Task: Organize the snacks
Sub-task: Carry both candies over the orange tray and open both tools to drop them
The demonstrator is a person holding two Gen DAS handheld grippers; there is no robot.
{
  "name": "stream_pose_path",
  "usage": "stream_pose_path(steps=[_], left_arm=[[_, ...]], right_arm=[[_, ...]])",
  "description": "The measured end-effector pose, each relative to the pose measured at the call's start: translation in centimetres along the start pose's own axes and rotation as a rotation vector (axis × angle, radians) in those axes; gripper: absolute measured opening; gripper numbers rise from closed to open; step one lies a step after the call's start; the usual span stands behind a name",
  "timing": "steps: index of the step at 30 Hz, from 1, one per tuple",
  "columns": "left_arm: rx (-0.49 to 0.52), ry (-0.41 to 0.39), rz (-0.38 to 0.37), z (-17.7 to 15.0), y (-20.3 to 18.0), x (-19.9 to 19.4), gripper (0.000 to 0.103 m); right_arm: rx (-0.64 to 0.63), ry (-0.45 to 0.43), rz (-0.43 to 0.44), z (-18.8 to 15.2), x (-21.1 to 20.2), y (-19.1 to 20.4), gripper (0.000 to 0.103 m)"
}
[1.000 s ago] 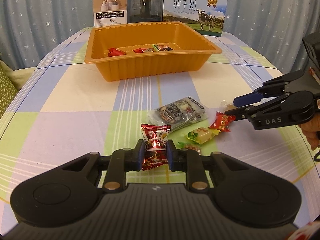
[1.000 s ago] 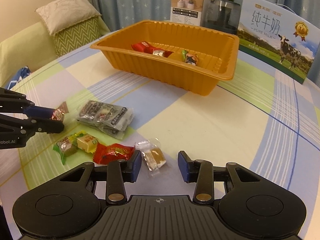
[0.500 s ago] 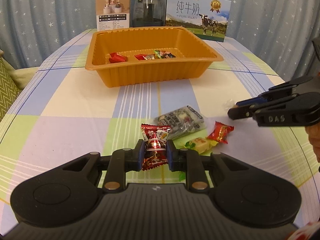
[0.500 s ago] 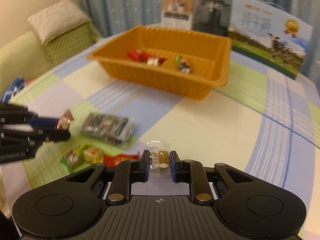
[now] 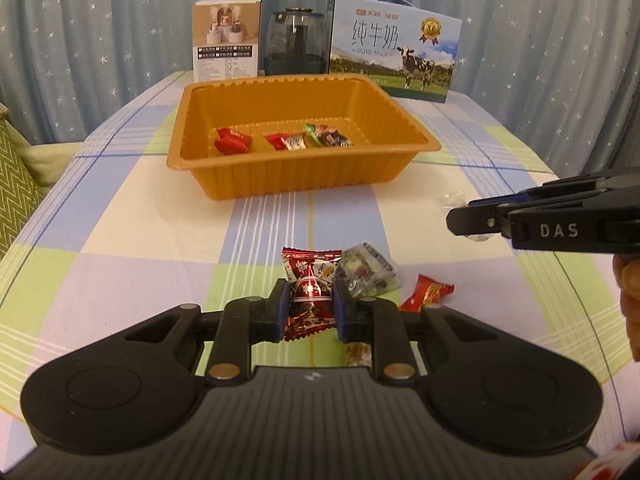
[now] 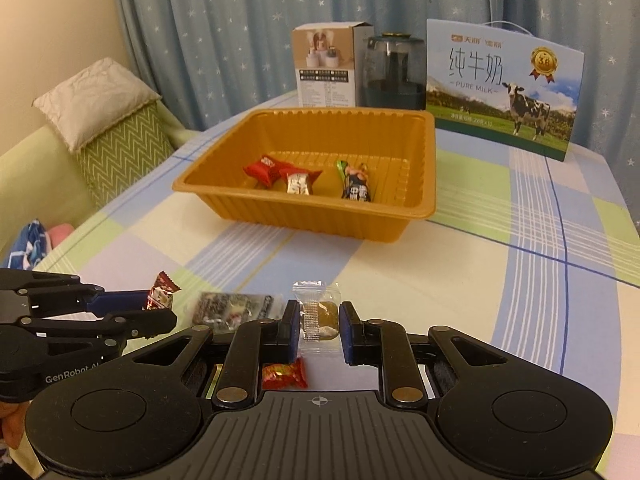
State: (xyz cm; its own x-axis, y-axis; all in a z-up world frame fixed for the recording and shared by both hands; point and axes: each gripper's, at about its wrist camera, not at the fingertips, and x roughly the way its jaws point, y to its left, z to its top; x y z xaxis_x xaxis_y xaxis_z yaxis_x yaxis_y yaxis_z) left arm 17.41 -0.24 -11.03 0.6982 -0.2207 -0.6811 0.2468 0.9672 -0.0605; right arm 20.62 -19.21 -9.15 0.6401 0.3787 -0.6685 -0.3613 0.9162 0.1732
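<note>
My left gripper (image 5: pixel 308 308) is shut on a dark red foil candy (image 5: pixel 310 292) and holds it above the tablecloth. My right gripper (image 6: pixel 320 326) is shut on a clear-wrapped brown candy (image 6: pixel 320 314), also lifted; it shows in the left wrist view (image 5: pixel 466 224) at the right. The orange tray (image 5: pixel 304 184) stands ahead with several wrapped candies (image 5: pixel 286 140) inside. On the cloth lie a grey snack packet (image 5: pixel 366 272) and a red candy (image 5: pixel 428 292).
A white product box (image 5: pixel 226 40), a dark glass jar (image 5: pixel 296 44) and a milk carton box (image 5: pixel 394 48) stand behind the tray. Star-patterned curtains hang behind. A sofa with a green zigzag cushion (image 6: pixel 116 140) is at the left.
My right gripper closed on the clear-wrapped candy and lifted it. Both grippers rose and moved toward the tray with their candies.
</note>
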Motion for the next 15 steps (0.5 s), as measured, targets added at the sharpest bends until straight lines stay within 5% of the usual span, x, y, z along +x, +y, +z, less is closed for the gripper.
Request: stream_pose_path(steps=[15], left_arm=[[0.002, -0.074, -0.003, 3.2, 0.0, -0.7, 0.02]], right_arm=[[0.052, -0.034, -0.017, 1.3, 0.0, 0.6, 0.021]])
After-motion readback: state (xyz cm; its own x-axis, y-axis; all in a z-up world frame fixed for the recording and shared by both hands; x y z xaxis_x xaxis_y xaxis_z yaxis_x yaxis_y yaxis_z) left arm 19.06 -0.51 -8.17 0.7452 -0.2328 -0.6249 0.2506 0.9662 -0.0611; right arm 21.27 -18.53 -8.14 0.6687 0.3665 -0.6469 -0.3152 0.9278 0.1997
